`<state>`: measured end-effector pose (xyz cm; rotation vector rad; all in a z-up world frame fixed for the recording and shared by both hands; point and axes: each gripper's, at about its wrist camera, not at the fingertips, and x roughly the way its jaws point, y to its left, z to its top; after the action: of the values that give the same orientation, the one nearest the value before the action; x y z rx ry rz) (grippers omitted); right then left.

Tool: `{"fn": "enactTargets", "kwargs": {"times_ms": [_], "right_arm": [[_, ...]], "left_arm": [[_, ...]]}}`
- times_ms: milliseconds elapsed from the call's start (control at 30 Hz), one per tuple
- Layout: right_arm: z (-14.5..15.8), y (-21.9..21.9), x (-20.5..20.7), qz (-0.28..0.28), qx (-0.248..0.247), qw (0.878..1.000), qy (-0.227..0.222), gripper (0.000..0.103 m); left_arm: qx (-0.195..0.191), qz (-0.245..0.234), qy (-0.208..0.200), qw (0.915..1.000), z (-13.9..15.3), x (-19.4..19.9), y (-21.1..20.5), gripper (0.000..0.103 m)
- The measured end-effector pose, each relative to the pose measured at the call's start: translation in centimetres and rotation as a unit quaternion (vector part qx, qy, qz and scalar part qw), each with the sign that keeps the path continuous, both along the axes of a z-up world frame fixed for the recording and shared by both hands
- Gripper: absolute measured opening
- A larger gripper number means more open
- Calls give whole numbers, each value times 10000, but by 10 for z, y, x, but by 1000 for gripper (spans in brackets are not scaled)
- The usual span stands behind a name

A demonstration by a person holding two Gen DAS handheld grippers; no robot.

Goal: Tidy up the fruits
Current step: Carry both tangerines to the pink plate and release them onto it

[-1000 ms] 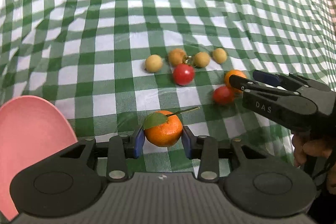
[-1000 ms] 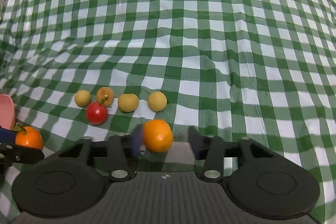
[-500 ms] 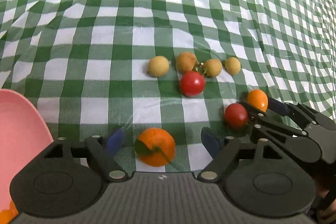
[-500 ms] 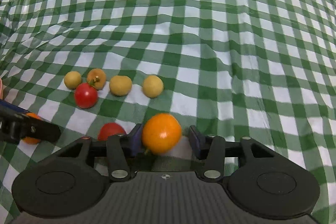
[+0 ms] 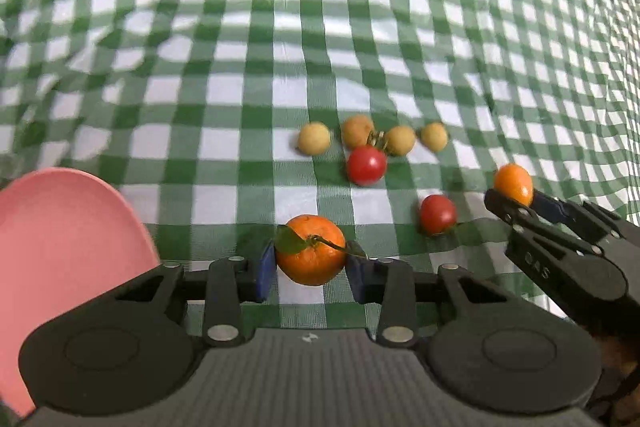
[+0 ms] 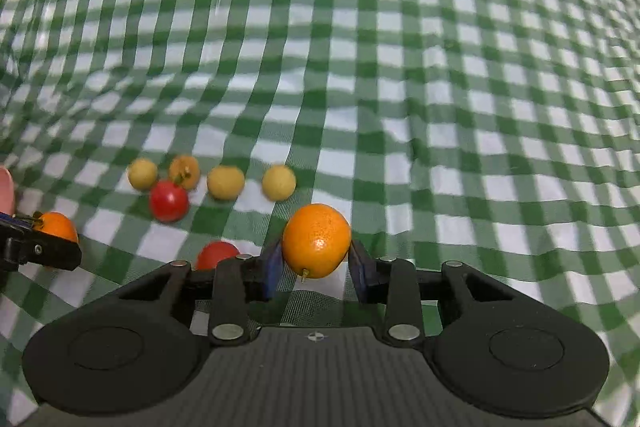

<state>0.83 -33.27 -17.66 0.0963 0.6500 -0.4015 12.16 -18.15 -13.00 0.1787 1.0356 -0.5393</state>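
My left gripper (image 5: 311,271) is shut on a leafy mandarin (image 5: 310,249), just right of the pink plate (image 5: 60,243). My right gripper (image 6: 316,263) is shut on a small smooth orange (image 6: 317,240), held just above the cloth; it also shows in the left wrist view (image 5: 513,183). On the checked cloth lie two cherry tomatoes (image 5: 366,165) (image 5: 437,214) and several yellow-brown longans (image 5: 314,138). In the right wrist view one tomato (image 6: 169,201) lies below the longans (image 6: 225,182) and the other (image 6: 216,254) peeks out beside my left finger.
A green and white checked tablecloth (image 5: 320,27), wrinkled in places, covers the table. The pink plate's rim shows at the far left of the right wrist view (image 6: 5,189). The left gripper's tip with the mandarin (image 6: 56,227) shows at that view's left edge.
The left gripper opened half a second ago and is closed on the mandarin again. The right gripper has closed on the small orange and lifted it slightly.
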Motion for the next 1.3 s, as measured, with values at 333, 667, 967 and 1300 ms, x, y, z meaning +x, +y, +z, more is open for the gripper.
{"fn": "enactTargets", "kwargs": {"times_ms": [333,667,967,1300], "right_arm": [[47,80,-54,718,544,9959,-105,36],[83,179,-69,1792,555,9821,-146,36],[103,225,-72,2221,323,9744,-100,36],[96,234,-59,2318,233,9724,95,36]], "left_arm": [[319,352,-266,9985,63,-55,58,41],[310,1072,-353,9931,99,-93,144,41],[175,1377,-442,9893,109,-105,188,41],[157,1502,-289,9881,94,-85,202,41]]}}
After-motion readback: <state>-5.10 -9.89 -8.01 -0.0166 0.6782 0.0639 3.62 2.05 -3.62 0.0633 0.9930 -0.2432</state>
